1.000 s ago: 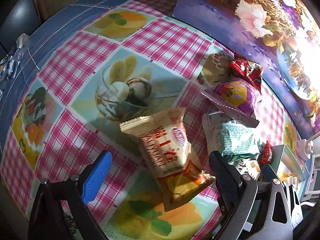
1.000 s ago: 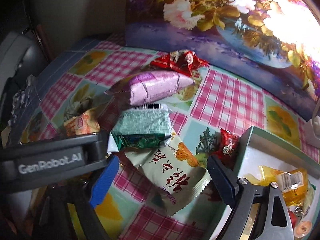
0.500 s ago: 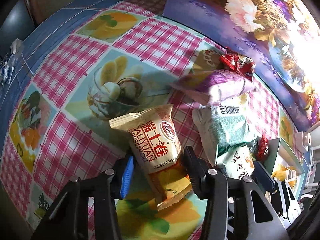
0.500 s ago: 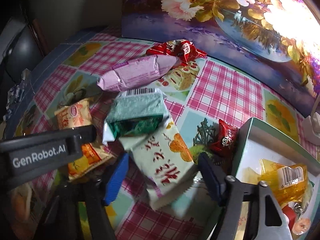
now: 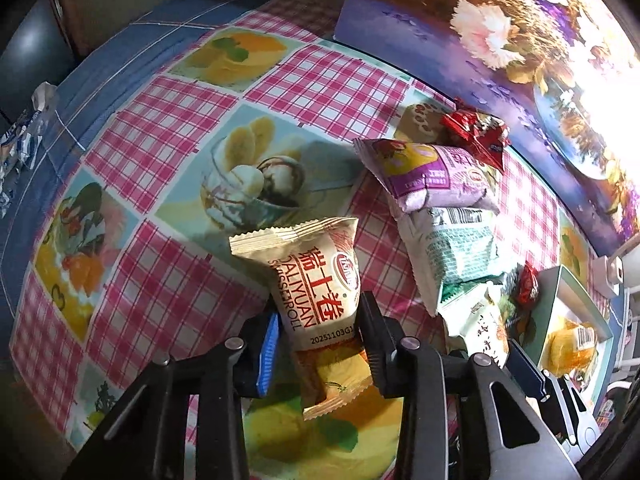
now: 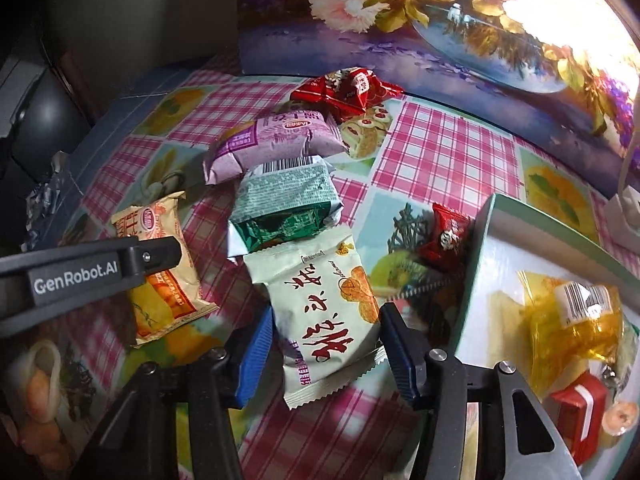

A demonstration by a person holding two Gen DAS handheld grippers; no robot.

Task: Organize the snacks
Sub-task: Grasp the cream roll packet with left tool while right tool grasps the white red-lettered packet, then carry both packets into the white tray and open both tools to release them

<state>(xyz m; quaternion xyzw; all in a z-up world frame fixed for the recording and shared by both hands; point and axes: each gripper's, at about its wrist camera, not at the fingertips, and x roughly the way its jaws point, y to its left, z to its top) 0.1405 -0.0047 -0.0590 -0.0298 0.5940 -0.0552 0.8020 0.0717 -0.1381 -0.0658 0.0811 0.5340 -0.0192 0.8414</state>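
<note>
1. my left claw (image 5: 318, 338) is clenching the tan swiss roll packet (image 5: 316, 280), its pads pressing both sides of the wrapper above the checked tablecloth (image 5: 160, 136).
2. my right claw (image 6: 326, 344) is closing around the pale green pastry packet (image 6: 324, 304); the packet is lying between the jaws, but i cannot tell whether the pads are pressing it yet.
3. just beyond that packet a dark green packet (image 6: 286, 204) is lying, then a purple packet (image 6: 276, 144), then a red packet (image 6: 348, 90) near the flowered panel (image 6: 400, 20).
4. a small red candy (image 6: 446, 238) is resting against the box (image 6: 476, 248), which is holding a yellow wrapped snack (image 6: 576, 320).
</note>
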